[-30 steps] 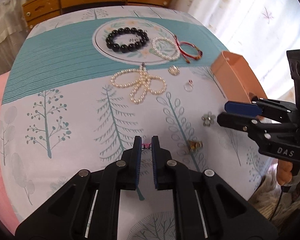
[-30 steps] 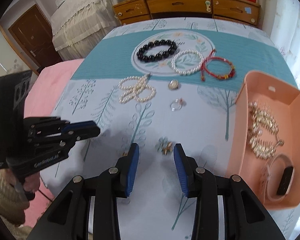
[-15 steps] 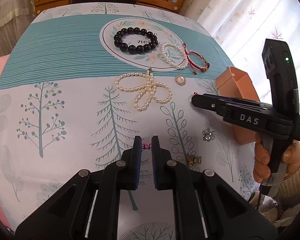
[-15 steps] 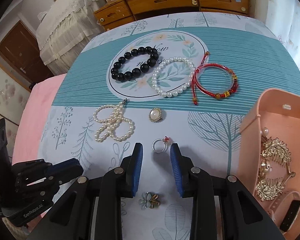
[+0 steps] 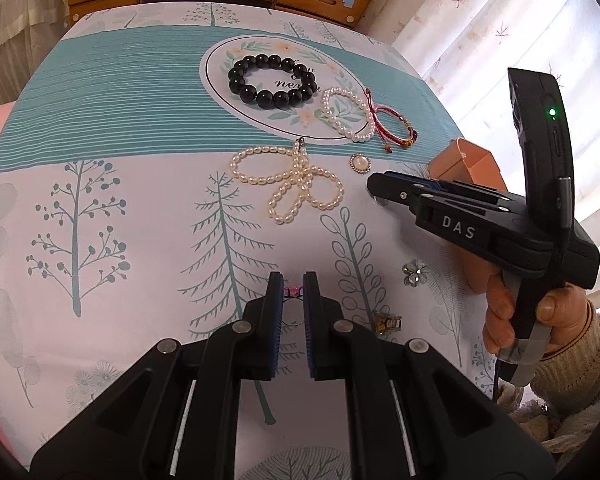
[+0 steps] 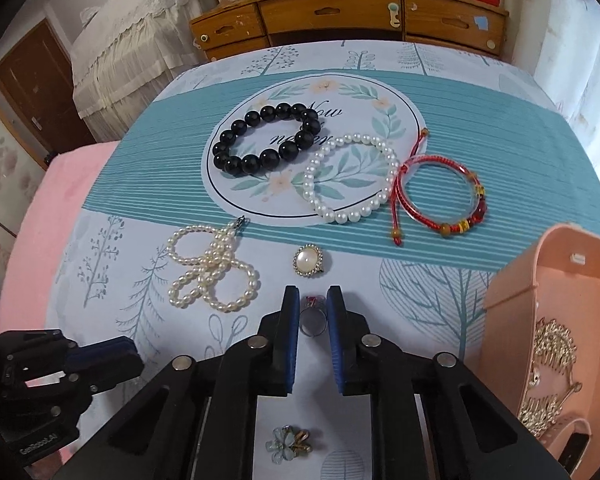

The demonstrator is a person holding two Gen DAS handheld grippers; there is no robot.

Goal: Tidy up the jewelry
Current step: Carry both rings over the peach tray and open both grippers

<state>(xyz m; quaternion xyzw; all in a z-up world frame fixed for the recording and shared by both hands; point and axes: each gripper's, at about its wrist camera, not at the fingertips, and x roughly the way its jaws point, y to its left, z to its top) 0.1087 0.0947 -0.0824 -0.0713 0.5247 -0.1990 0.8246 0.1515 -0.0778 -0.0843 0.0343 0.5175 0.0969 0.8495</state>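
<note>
The right gripper (image 6: 313, 308) straddles a small silver ring with a red stone (image 6: 313, 319) lying on the tree-printed tablecloth (image 6: 400, 312), jaws not yet touching it. The left gripper (image 5: 292, 294) clamps a thin pink-stoned ring (image 5: 292, 291). Likely next: close, lift, carry right to the pink plastic tray (image 6: 512, 280).

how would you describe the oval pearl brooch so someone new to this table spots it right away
Start at the white circle printed on the teal band of the cloth. Just below its lower edge, on the pale tree-print part, lies the brooch, between the looped pearl necklace and the right gripper. It alone is one big oval pearl in a sparkly rim, not a string of beads.
</note>
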